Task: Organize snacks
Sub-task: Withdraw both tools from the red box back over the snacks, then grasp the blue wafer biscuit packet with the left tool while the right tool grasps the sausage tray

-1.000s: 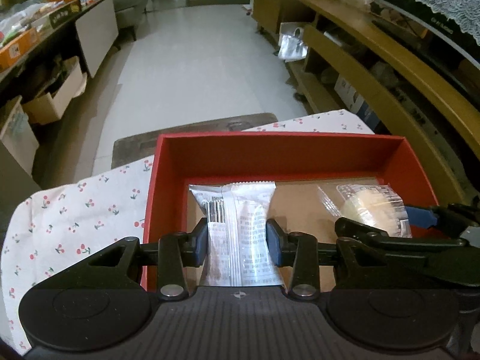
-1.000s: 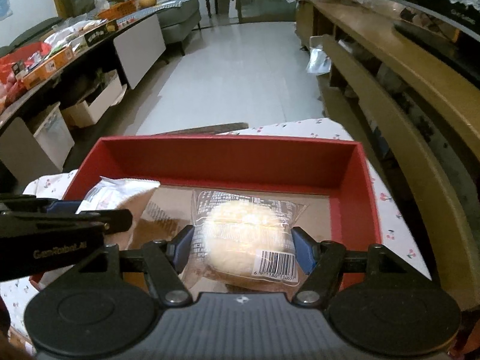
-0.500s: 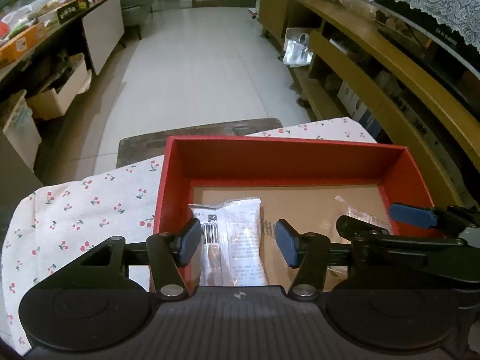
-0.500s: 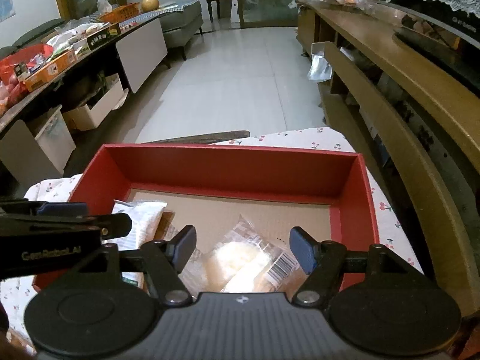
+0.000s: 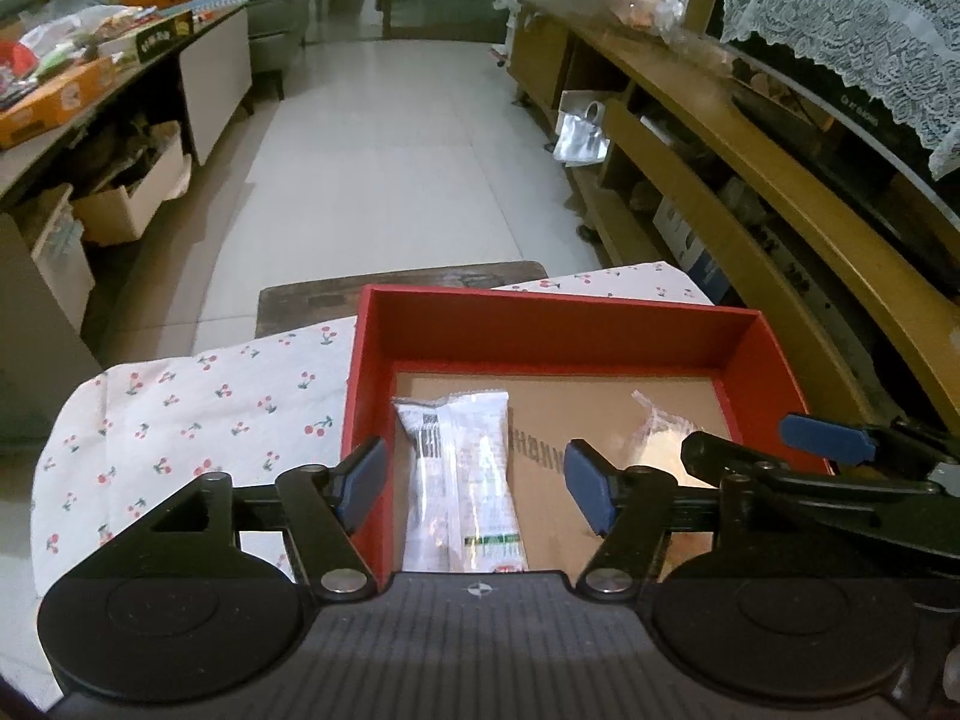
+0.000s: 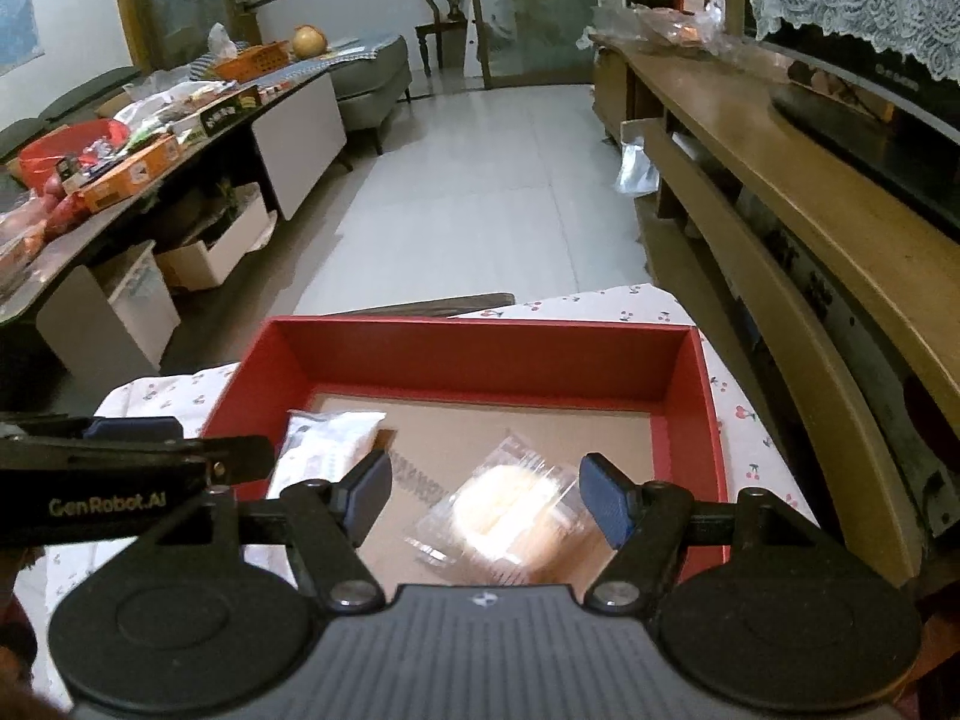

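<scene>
The left gripper (image 5: 477,483) is opening its jaws, and the long white plastic snack packet (image 5: 459,480) lies loose between them, touching neither. The right gripper (image 6: 486,498) is open above the round pale bun in clear wrap (image 6: 510,516). Both snacks lie in the red cardboard box (image 5: 540,324) on the cherry-print cloth (image 5: 198,420).

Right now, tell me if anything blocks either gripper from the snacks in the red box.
Nothing visible does. The white packet lies in the red box below the opening left gripper; the clear-wrapped bun lies below the open right gripper. Neither is touched.
</scene>
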Demonstrator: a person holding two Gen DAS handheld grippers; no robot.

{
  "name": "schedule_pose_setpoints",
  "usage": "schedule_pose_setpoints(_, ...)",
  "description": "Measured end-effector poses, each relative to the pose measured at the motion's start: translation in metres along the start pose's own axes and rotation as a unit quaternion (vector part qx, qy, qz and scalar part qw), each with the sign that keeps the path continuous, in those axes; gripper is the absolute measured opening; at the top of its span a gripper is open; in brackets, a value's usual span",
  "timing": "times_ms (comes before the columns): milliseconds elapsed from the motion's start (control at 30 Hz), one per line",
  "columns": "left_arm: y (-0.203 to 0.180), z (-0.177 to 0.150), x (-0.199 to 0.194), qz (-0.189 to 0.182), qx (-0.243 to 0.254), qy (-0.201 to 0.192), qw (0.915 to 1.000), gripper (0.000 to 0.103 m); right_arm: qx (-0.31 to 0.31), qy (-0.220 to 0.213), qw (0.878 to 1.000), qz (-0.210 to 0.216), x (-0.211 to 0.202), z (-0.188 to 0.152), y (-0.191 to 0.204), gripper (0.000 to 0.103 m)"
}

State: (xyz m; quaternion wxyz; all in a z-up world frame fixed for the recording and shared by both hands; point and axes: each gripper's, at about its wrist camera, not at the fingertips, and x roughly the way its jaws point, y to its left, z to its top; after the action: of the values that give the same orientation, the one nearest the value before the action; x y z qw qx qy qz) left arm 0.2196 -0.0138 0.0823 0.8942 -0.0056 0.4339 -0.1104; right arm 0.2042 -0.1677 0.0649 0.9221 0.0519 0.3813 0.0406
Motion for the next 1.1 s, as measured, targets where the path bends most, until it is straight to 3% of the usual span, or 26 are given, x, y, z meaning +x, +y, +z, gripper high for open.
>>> schedule_pose_setpoints(333,0.016,-0.028,-0.028,-0.006,-0.006,0.009,0.9999,0.076,-0.015,0.006,1.0,0.023,-0.029,-0.029,0.021,0.086)
schedule_pose_setpoints(700,0.031,-0.08,-0.051,-0.018,-0.004,0.047,0.9987,0.076,-0.033,0.052,0.997,0.036,-0.043,-0.076,0.039,0.086)
schedule_pose_setpoints(900,0.029,-0.117,-0.06,-0.043,0.024,0.079,0.9957,0.076,-0.025,0.089,0.995,0.042,-0.048,-0.101,0.037,0.087)
schedule_pose_setpoints(1100,0.015,-0.144,-0.052,-0.109,0.068,0.124,0.9839,0.077,-0.021,0.107,0.993,0.048,-0.055,-0.118,0.038,0.087)
